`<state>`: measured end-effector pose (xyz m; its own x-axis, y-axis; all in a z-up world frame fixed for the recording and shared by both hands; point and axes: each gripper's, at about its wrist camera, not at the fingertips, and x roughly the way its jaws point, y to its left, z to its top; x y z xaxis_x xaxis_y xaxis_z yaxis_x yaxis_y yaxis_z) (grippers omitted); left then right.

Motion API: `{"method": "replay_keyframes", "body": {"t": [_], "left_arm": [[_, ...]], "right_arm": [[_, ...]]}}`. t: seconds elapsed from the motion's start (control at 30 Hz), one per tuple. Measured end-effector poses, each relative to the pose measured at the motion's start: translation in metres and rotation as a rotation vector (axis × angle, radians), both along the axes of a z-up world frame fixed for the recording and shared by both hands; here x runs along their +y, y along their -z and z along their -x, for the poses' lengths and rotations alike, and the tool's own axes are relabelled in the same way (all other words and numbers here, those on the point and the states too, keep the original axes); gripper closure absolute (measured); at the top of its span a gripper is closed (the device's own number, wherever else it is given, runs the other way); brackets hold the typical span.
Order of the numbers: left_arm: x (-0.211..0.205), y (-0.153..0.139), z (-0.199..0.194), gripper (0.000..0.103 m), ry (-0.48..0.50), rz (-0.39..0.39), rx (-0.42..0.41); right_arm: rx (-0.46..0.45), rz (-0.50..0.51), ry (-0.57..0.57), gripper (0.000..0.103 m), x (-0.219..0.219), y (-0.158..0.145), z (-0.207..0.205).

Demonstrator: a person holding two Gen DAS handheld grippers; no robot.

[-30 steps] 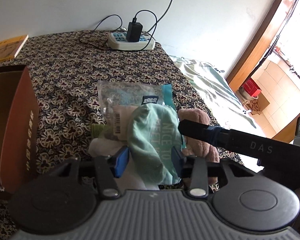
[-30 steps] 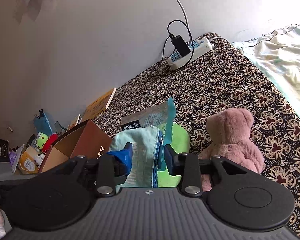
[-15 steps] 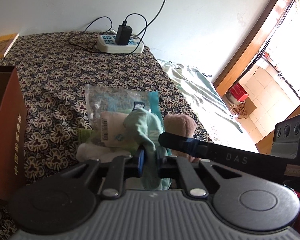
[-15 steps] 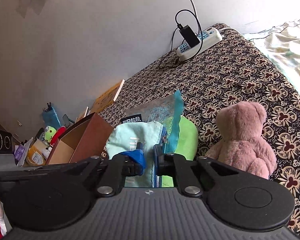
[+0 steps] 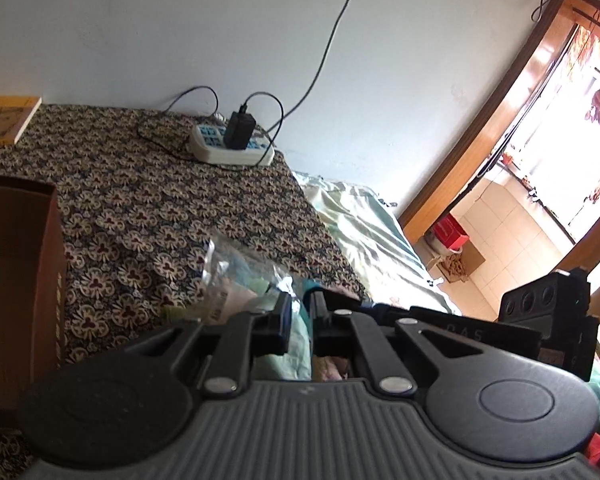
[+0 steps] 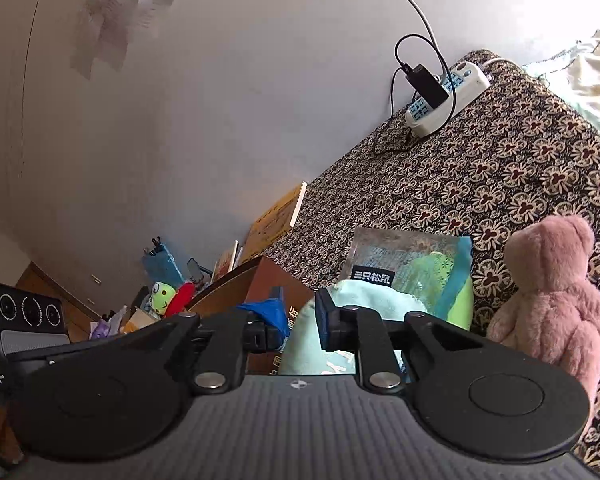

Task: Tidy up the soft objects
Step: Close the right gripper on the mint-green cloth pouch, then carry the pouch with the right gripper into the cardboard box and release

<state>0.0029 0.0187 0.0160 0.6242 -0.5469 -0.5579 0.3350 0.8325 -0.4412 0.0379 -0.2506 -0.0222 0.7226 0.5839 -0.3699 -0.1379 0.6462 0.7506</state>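
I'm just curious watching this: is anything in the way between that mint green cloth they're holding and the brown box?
Nothing visible blocks it. The mint green cloth sits right beside the brown box, whose open top faces up, and only patterned bedspread lies around them.

At the bottom centre the right gripper [image 6: 302, 322] pinches a mint-green cloth [image 6: 364, 304] — a clear plastic packet [image 6: 404, 260] lies behind it. A pink teddy bear [image 6: 552, 300] sits at right, a brown box [image 6: 260, 280] left of centre, and a power strip [image 6: 446, 98] upper right.
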Motion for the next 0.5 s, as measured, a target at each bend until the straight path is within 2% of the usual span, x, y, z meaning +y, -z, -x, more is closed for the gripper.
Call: {"method": "replay_keyframes", "body": {"t": [0.1, 0.2, 0.27, 0.3, 0.33, 0.37, 0.43, 0.5], "left_arm": [[0.016, -0.005, 0.003, 0.100, -0.008, -0.013, -0.043], [0.030, 0.010, 0.002, 0.100, 0.051, -0.014, -0.007], [0.035, 0.024, -0.001, 0.095, 0.091, -0.013, 0.030], [0.035, 0.028, -0.003, 0.086, 0.102, -0.014, 0.049], [0.035, 0.034, -0.005, 0.062, 0.116, -0.006, 0.061], [0.033, 0.038, -0.007, 0.046, 0.133, 0.006, 0.065], [0.024, 0.039, -0.012, 0.047, 0.181, 0.008, 0.059], [0.015, 0.041, -0.017, 0.043, 0.231, 0.001, 0.055]], "right_arm": [[0.019, -0.003, -0.011, 0.100, 0.010, 0.001, -0.008], [0.029, 0.069, 0.025, 0.098, 0.018, 0.000, -0.009], [0.014, 0.147, 0.071, 0.098, 0.024, -0.002, -0.004], [0.018, 0.201, 0.103, 0.096, 0.027, -0.002, -0.001], [0.031, 0.245, 0.124, 0.096, 0.031, -0.002, -0.001], [0.048, 0.278, 0.133, 0.096, 0.035, -0.001, -0.001], [0.078, 0.324, 0.156, 0.095, 0.039, 0.004, 0.003], [0.092, 0.332, 0.196, 0.094, 0.041, 0.009, 0.010]]}}
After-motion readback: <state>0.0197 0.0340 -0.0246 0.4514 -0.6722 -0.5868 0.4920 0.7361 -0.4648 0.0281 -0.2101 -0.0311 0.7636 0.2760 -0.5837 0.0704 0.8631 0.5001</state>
